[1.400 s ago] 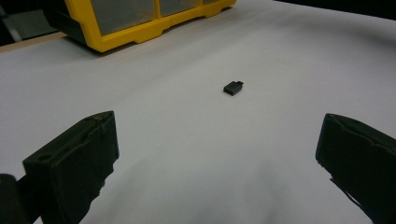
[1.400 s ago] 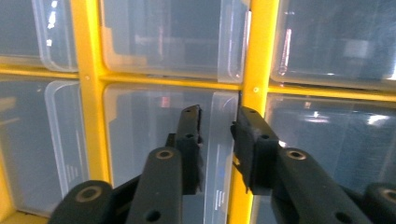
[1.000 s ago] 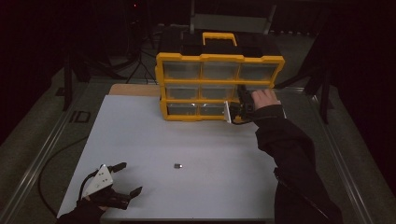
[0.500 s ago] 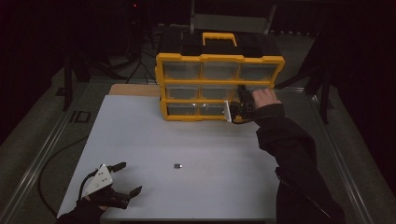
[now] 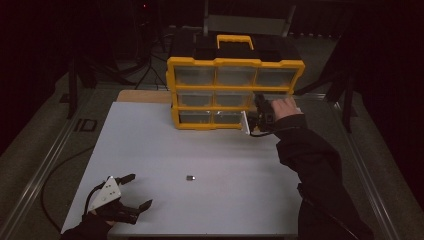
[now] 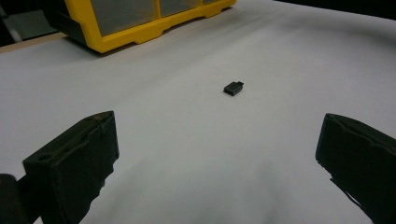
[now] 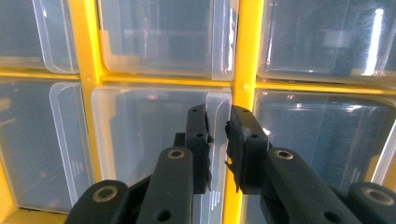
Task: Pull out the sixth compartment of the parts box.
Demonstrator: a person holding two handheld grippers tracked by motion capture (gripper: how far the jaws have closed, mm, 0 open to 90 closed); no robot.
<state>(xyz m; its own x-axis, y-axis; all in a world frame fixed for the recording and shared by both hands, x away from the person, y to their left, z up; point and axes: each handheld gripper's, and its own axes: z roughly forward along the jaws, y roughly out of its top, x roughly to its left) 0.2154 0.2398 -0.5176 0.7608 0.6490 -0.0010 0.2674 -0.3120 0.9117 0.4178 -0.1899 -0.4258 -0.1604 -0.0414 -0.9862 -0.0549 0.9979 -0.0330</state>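
A: What surface and surroundings appear in the high view?

B: A white table top [image 5: 210, 160] on a grey bench, edged by a metal rail [image 5: 40, 165]; the room beyond is dark, with cables on the floor at 11 o'clock.

A: Where is the drawer cabinet?

B: The yellow drawer cabinet [image 5: 235, 92] stands at 12 o'clock on the table. Its clear drawer [image 7: 154, 140] is one of the lower ones.

A: State of the right gripper?

B: The right gripper [image 7: 217, 140] has its jaws narrow, pinched on the drawer's clear pull tab [image 7: 217, 126].

A: And the left gripper?

B: The left gripper [image 5: 134, 192], at 7 o'clock, holds its jaws wide and grips nothing. A small black adapter [image 6: 233, 87] lies apart from it, near the table's centre.
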